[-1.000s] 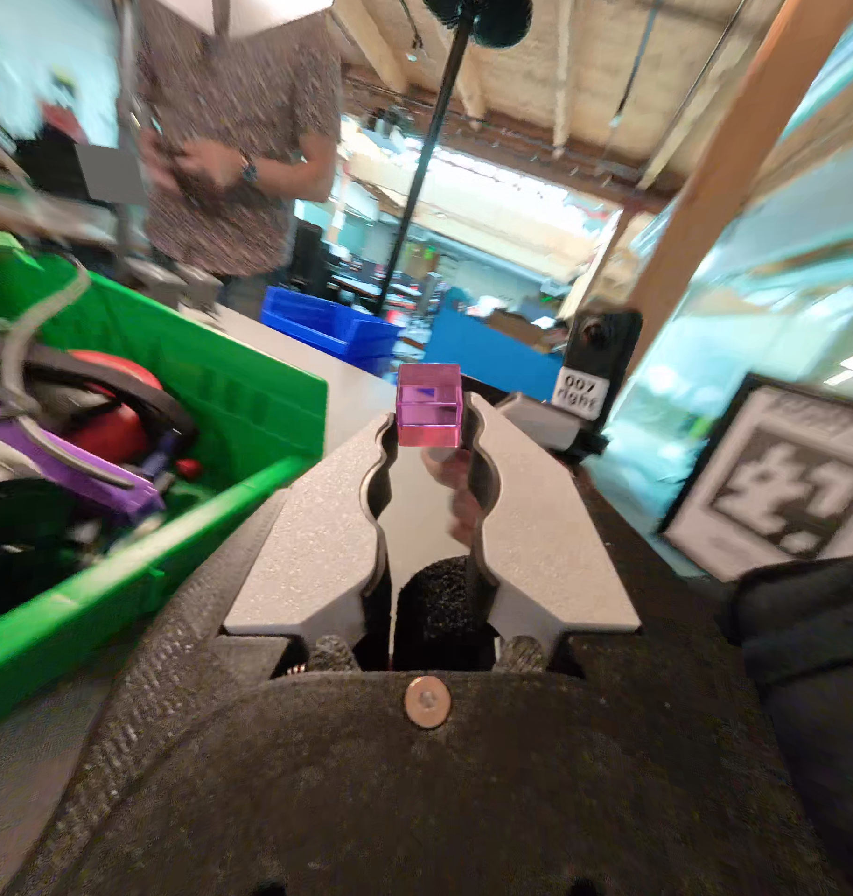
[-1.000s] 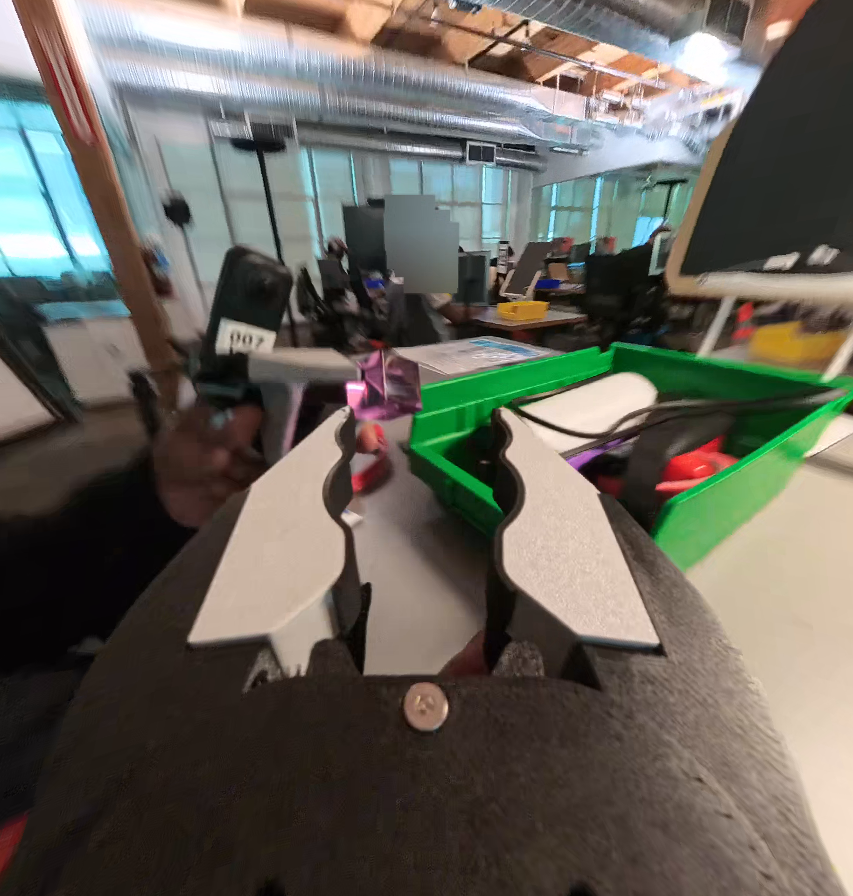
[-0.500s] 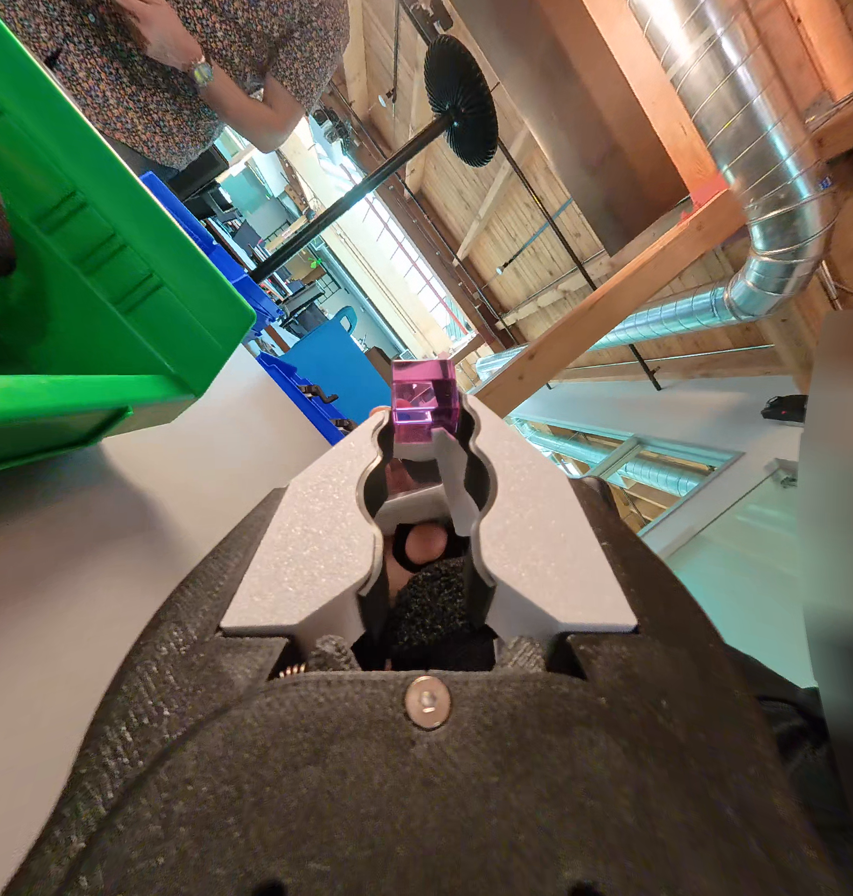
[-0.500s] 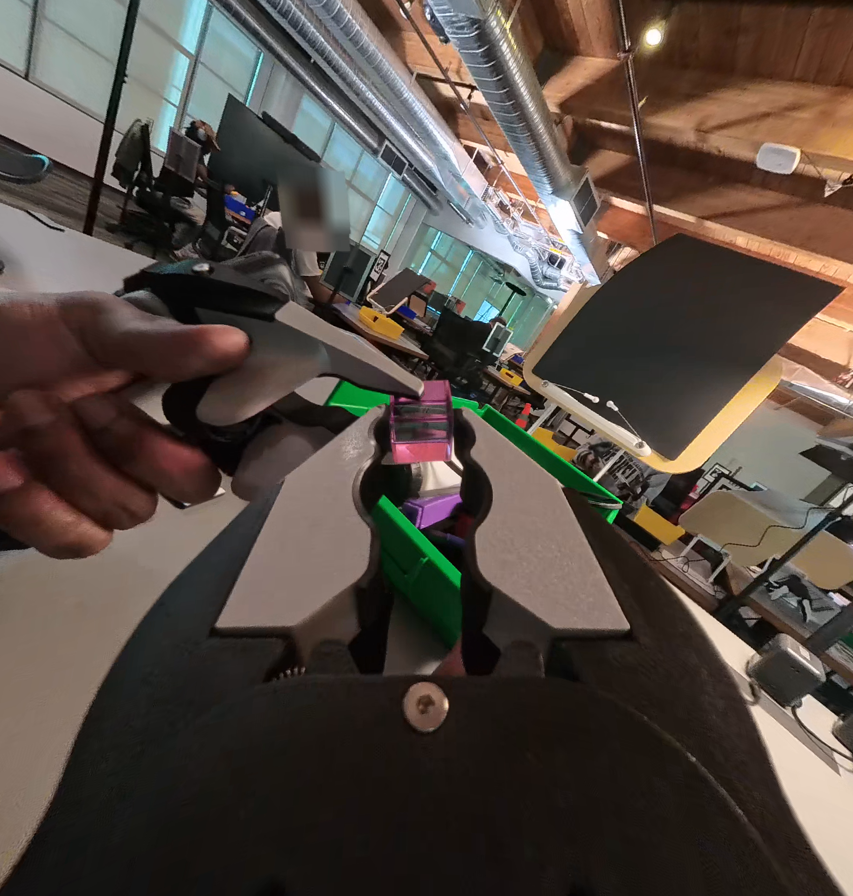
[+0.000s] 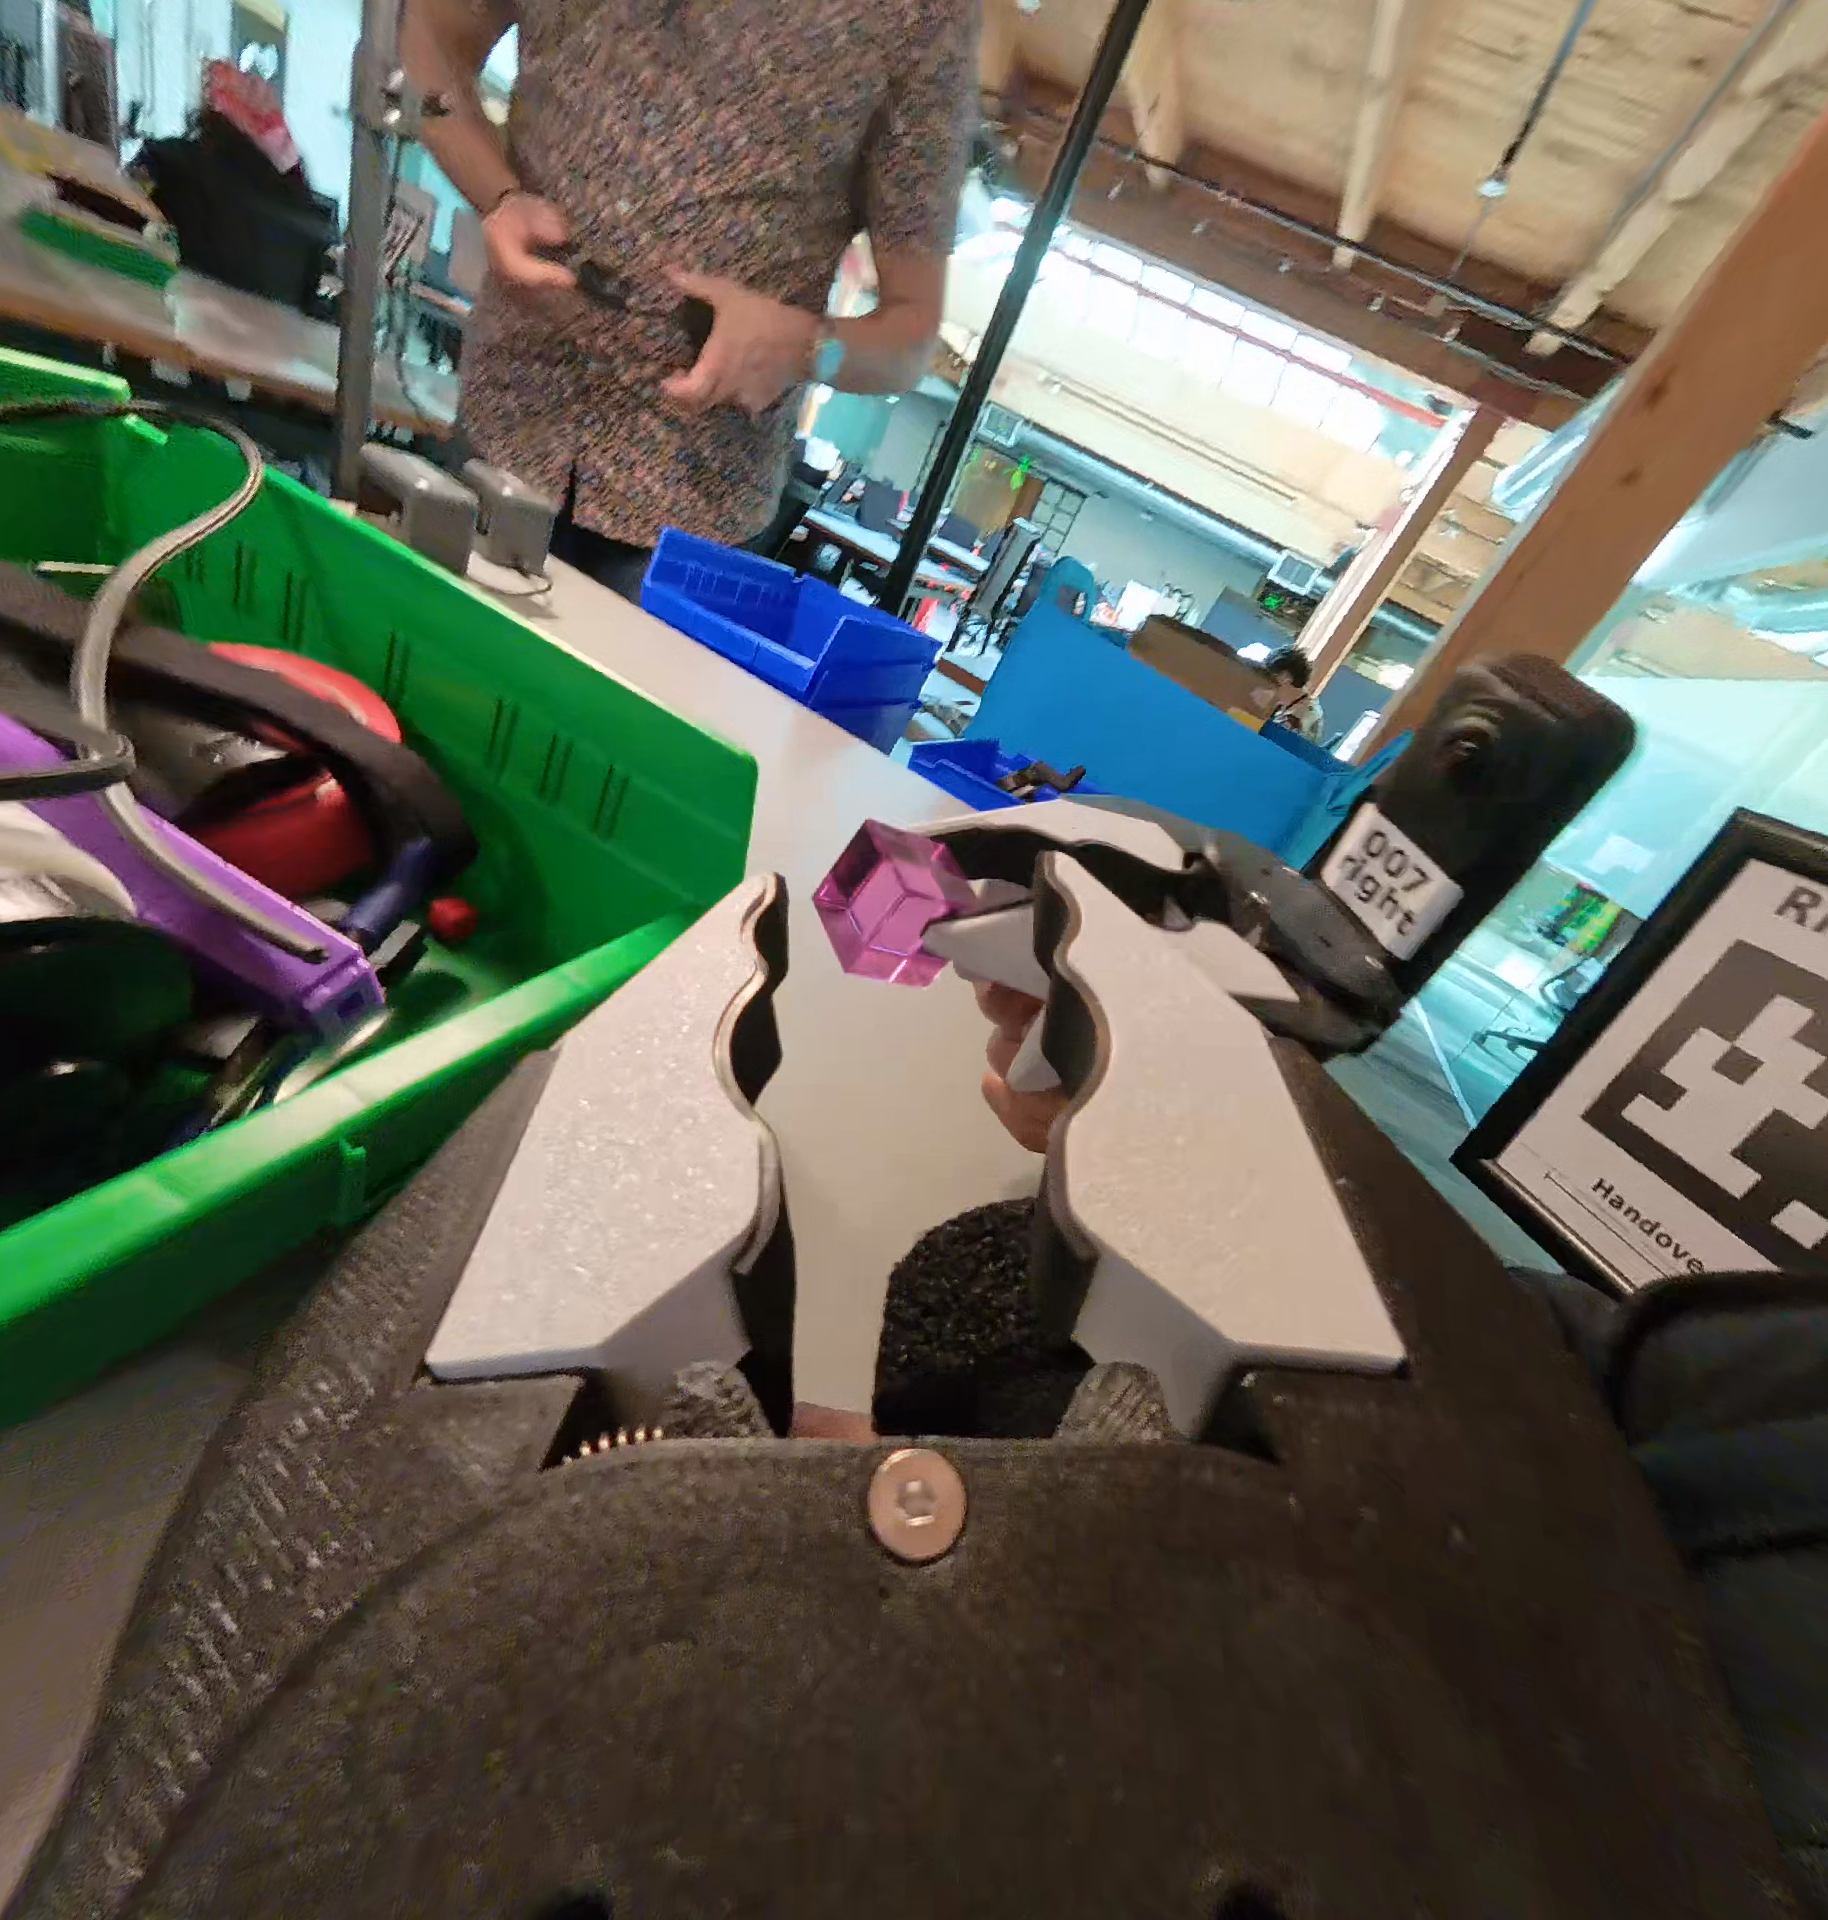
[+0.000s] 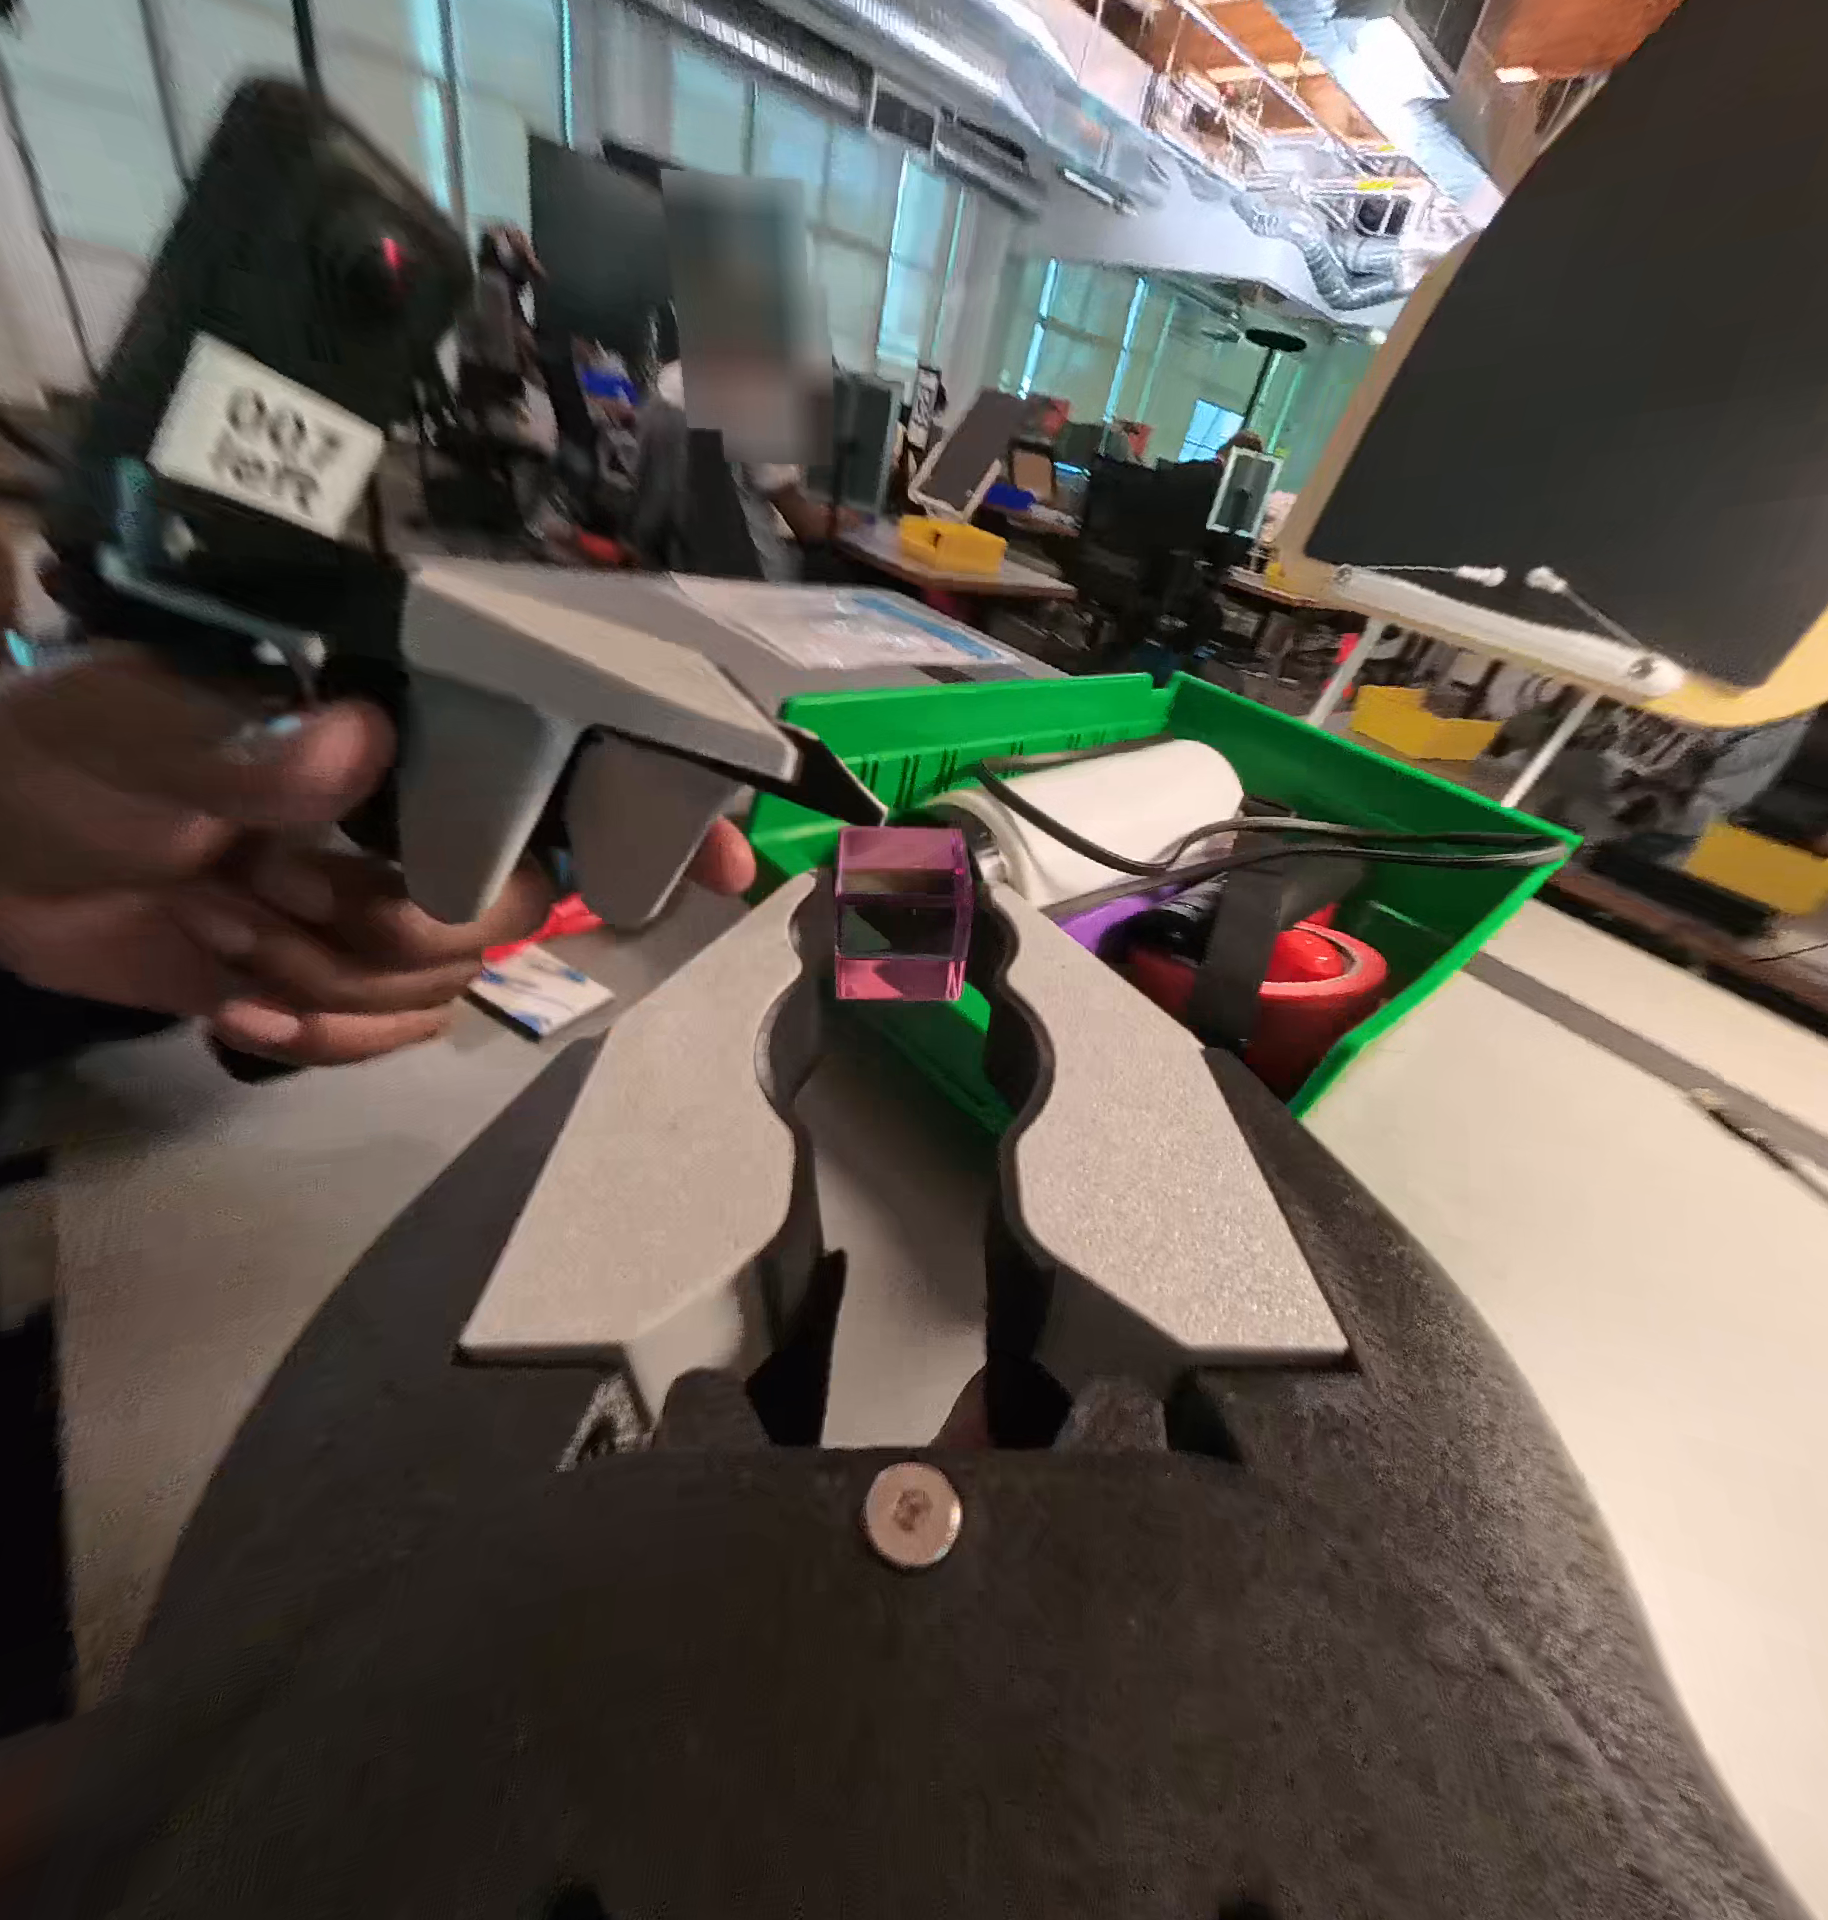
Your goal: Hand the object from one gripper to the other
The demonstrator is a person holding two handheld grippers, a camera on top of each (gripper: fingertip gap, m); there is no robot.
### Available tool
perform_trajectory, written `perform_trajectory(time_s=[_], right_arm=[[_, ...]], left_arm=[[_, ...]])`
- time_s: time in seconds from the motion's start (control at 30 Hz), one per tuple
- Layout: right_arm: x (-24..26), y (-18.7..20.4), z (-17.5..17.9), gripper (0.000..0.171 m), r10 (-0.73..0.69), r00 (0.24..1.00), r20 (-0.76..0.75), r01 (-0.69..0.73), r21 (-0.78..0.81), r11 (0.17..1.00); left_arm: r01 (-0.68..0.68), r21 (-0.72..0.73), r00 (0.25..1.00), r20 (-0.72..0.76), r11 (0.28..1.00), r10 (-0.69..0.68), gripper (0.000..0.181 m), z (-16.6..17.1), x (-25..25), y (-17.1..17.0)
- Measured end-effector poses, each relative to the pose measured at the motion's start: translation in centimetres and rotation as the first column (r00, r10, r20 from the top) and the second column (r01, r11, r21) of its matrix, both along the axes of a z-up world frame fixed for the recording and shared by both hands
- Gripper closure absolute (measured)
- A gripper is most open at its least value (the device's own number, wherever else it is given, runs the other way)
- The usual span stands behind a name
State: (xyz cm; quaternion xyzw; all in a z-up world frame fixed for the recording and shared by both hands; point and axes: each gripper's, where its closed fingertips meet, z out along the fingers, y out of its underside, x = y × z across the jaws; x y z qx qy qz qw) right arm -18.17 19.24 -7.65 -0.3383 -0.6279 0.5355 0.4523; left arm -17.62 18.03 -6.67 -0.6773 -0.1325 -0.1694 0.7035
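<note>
A clear pink-purple cube [image 6: 899, 914] sits clamped between the tips of my right gripper [image 6: 899, 902], which is shut on it. In the left wrist view the cube [image 5: 889, 899] is held by the right gripper's fingers [image 5: 993, 951], which reach in from the right. My left gripper [image 5: 910, 883] is open, and the cube hangs in the gap between its tips without touching them. In the right wrist view the left gripper's upper finger [image 6: 598, 675] ends just above and left of the cube. A hand [image 6: 162, 831] holds that gripper.
A green bin [image 5: 577, 769] full of tools and cables stands on the grey table [image 6: 1616, 1247]; it also shows in the right wrist view [image 6: 993, 717]. Blue bins [image 5: 785, 634] and a standing person [image 5: 702, 260] are behind. A framed marker card [image 5: 1720, 1091] stands at right. The tips of both grippers are at nearly the same place.
One second ago my left gripper held the cube and the right was open. Then both gripped it. Now the left has opened and drawn off; the right holds the cube alone.
</note>
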Motion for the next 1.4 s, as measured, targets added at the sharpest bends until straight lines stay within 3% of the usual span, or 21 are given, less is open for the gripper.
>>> perform_trajectory(time_s=[0.23,0.43,0.53,0.6,0.73,0.8,0.9,1.13,1.23,1.4], right_arm=[[-0.4,-1.6,-1.9,0.144,-0.088,0.995,-0.055,0.102,0.398,0.912],[-0.4,-2.6,-3.1,0.144,-0.063,0.992,-0.111,0.116,0.583,0.804],[-0.3,-2.3,-2.3,0.142,-0.074,0.987,-0.139,0.139,0.543,0.828],[-0.4,-1.7,-1.0,0.13,-0.125,0.978,-0.166,0.187,0.443,0.877],[-0.2,-1.1,0.9,0.128,-0.196,0.969,-0.148,0.219,0.154,0.964],[-0.4,-1.4,0.5,0.126,-0.195,0.973,-0.123,0.212,0.138,0.968],[-0.2,-2.1,0.8,0.128,-0.181,0.97,-0.161,0.205,0.149,0.967],[-0.1,-1.5,1.3,0.142,-0.213,0.952,-0.221,0.262,0.219,0.94],[0.2,-1.4,1.1,0.143,-0.162,0.961,-0.226,0.226,0.295,0.928],[0.6,-1.1,0.6,0.142,-0.09,0.972,-0.216,0.176,0.421,0.89]], left_arm=[[-0.123,-0.24,0.983,-0.163,0.963,0.085,0.137,-2.6,0.1,0.3],[-0.176,-0.353,0.948,-0.312,0.919,0.062,0.153,-5.0,-0.2,0.4],[-0.16,-0.301,0.958,-0.276,0.94,0.074,0.153,-4.4,-0.3,0.5],[-0.118,-0.206,0.986,-0.143,0.971,0.089,0.154,-3.1,-0.6,0.6],[-0.071,0.09,0.978,0.204,0.993,0.051,0.153,0.3,-1.4,0.0],[-0.089,0.191,0.948,0.318,0.978,0.024,0.154,1.1,-1.8,-0.4],[-0.086,0.218,0.919,0.394,0.972,-0.007,0.154,0.9,-1.5,-0.1],[-0.011,0.225,0.888,0.449,0.974,-0.094,0.154,0.5,0.5,0.9],[0.053,0.144,0.92,0.378,0.988,-0.105,0.153,0.2,0.8,1.0],[0.034,0.006,0.981,0.193,0.999,-0.034,0.139,-0.2,-0.2,0.2]])
